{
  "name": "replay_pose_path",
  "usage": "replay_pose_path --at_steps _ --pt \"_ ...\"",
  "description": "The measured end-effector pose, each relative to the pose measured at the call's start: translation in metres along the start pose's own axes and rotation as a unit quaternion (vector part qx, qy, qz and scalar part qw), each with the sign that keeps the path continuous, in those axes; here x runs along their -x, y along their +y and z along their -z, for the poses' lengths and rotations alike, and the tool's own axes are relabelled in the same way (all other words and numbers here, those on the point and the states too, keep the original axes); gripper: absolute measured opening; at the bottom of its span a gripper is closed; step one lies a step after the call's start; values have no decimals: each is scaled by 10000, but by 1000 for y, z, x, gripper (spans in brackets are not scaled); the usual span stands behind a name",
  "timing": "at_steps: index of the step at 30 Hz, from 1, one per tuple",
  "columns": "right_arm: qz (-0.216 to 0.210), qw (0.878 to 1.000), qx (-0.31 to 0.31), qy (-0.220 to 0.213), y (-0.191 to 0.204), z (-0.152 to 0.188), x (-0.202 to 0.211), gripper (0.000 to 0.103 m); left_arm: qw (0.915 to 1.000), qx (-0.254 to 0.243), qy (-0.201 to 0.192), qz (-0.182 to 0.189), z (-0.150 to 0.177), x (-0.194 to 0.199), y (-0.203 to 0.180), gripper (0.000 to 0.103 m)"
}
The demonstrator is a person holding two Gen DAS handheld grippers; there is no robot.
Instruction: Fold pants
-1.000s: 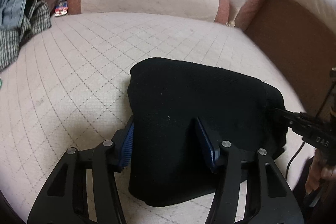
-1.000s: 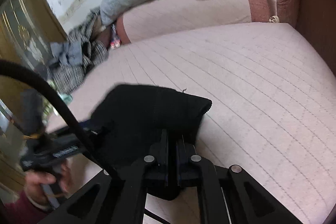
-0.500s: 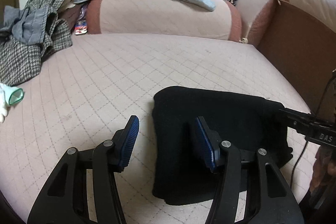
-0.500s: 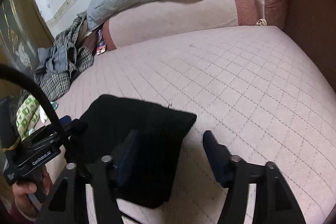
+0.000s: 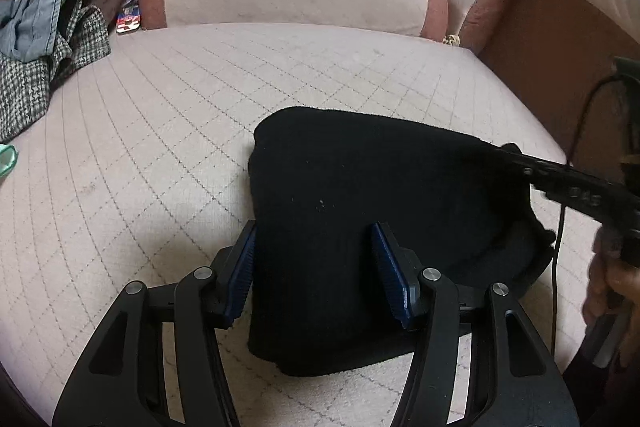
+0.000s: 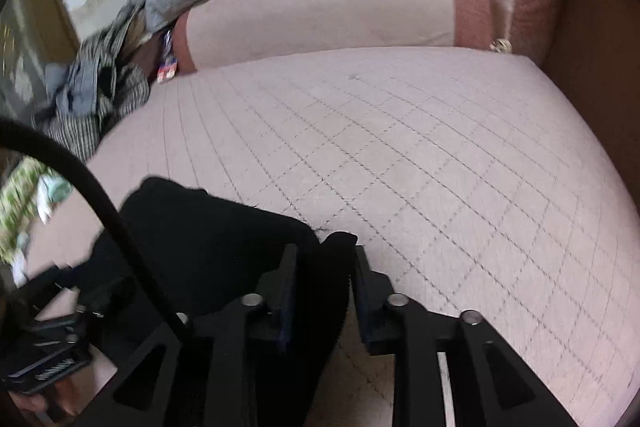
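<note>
Quilted pink sofa seat [image 5: 168, 131] carries the folded black pants [image 5: 360, 195] near its front edge. Left gripper [image 5: 312, 275] gapes wide, straddling the pants' near edge; right gripper [image 6: 324, 275], nearly closed, pinches their corner.

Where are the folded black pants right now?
The folded black pants lie on the pink quilted sofa seat, low centre in the left wrist view, spanning the open left gripper, with the right gripper at their right edge.
</note>
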State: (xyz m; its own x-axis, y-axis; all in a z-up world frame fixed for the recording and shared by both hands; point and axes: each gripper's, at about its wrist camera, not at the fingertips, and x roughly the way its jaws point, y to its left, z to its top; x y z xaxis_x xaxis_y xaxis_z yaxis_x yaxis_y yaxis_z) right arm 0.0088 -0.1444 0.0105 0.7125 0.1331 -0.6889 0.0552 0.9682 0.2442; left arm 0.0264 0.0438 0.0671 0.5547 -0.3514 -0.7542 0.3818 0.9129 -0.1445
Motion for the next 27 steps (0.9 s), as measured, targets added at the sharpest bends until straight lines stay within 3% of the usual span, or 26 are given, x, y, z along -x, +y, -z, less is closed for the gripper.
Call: replay_pose_path --at_steps 5,9,12,15,19,21,23,27 --pt "-484 9975 390 -323 21 2 39 25 9992 28 -323 -213 -11 7 3 56" --pt "-802 9945 666 -45 38 13 34 26 9994 -15 -243 -261 -11 -1 0 56" --pt "-618 9935 926 236 42 33 25 26 9992 -79 -225 -313 -7 -4 0 58" --pt "-279 9934 1099 195 36 53 25 26 9998 54 -126 -174 -3 -7 5 61" --pt "-537 9959 700 197 18 47 34 31 9996 165 -197 -124 -6 0 9 62" --pt "-736 9965 383 136 9 41 37 39 9991 236 -322 -122 -7 9 15 62" --pt "-953 9954 -68 86 -4 34 36 57 9988 350 -328 -50 -7 14 23 62" --pt "-1393 9877 -652 281 -15 35 16 58 9976 685 -73 120 -9 8 39 67"
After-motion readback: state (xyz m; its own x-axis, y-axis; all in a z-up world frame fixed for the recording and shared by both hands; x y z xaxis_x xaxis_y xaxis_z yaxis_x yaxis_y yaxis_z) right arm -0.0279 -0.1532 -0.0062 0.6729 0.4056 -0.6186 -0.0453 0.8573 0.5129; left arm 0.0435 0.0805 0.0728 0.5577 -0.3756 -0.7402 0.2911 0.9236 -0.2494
